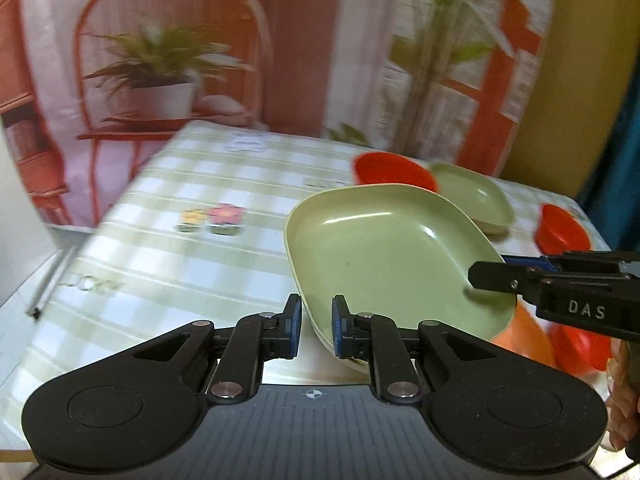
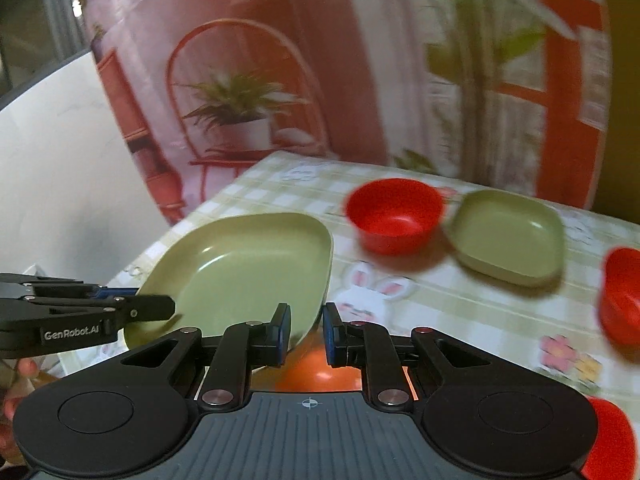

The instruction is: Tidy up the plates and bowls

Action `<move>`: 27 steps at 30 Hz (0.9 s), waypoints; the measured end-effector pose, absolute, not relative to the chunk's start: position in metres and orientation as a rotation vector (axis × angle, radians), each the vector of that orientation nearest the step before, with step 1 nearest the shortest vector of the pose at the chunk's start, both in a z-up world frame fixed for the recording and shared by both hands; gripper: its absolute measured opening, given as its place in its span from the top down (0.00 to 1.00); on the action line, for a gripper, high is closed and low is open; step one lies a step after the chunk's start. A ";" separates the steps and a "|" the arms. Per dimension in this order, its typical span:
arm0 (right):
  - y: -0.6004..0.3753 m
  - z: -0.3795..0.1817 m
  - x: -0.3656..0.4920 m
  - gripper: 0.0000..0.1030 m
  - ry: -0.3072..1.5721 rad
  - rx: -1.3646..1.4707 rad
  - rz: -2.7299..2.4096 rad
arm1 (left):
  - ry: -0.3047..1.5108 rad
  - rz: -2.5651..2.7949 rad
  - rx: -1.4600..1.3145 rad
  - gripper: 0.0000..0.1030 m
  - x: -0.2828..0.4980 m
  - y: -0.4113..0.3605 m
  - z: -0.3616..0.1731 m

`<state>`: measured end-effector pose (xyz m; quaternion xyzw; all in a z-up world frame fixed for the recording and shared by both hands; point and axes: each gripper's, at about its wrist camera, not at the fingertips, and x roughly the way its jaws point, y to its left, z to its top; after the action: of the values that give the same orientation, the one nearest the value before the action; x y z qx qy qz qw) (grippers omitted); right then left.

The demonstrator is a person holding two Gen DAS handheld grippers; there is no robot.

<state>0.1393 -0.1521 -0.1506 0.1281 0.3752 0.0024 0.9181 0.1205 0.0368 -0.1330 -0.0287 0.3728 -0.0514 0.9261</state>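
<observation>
Large green plate (image 1: 392, 256) held tilted above the table (image 1: 168, 216), clear of the checked cloth. Left gripper (image 1: 317, 330) closed on the plate's near rim, rim pinched between the blue pads. Right gripper (image 2: 305, 332) clamped on the opposite edge of the same plate, fingers nearly together.

Beyond the plate: red bowl (image 2: 394, 214) upright on the cloth, empty. Small green plate (image 2: 508, 236) just beside it, empty; touching or not, cannot tell. Second red bowl (image 2: 622, 296) near the table's right edge, empty as far as visible. Third red bowl (image 2: 612, 440) at the near right corner, mostly hidden behind the gripper body. Orange dish (image 2: 320, 372) directly under the lifted plate, contents hidden. Potted-plant backdrop (image 1: 160, 64) behind the table.
</observation>
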 end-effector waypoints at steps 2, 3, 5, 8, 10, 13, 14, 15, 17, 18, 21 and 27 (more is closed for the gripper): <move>-0.162 -0.154 0.126 0.85 0.777 0.261 -0.014 | 0.775 -0.134 -0.044 0.83 0.117 0.021 -0.136; -0.167 -0.156 0.119 0.85 0.779 0.260 -0.020 | 0.781 -0.145 -0.034 0.83 0.114 0.014 -0.137; -0.174 -0.158 0.109 0.85 0.785 0.254 -0.036 | 0.795 -0.168 -0.015 0.83 0.111 0.001 -0.140; -0.184 -0.162 0.097 0.85 0.795 0.253 -0.057 | 0.821 -0.202 -0.004 0.83 0.110 -0.012 -0.146; -0.191 -0.164 0.093 0.85 0.798 0.260 -0.074 | 0.837 -0.223 -0.003 0.82 0.110 -0.021 -0.149; -0.199 -0.169 0.089 0.85 0.802 0.267 -0.101 | 0.865 -0.249 -0.012 0.81 0.109 -0.030 -0.155; -0.201 -0.171 0.089 0.85 0.803 0.273 -0.108 | 0.874 -0.255 -0.017 0.81 0.109 -0.033 -0.158; -0.203 -0.173 0.089 0.85 0.806 0.281 -0.112 | 0.884 -0.259 -0.019 0.81 0.109 -0.035 -0.161; -0.206 -0.178 0.089 0.85 0.812 0.291 -0.120 | 0.903 -0.263 -0.015 0.80 0.107 -0.039 -0.166; -0.208 -0.181 0.088 0.85 0.815 0.296 -0.123 | 0.912 -0.266 -0.014 0.80 0.108 -0.039 -0.169; -0.210 -0.188 0.089 0.85 0.826 0.311 -0.127 | 0.934 -0.267 -0.022 0.80 0.110 -0.039 -0.174; -0.210 -0.194 0.091 0.85 0.843 0.310 -0.134 | 0.942 -0.269 -0.025 0.80 0.107 -0.037 -0.175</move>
<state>0.0909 -0.2102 -0.1942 0.1499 0.4070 -0.0650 0.8987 0.1071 -0.0373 -0.1751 -0.0119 0.4523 -0.1291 0.8824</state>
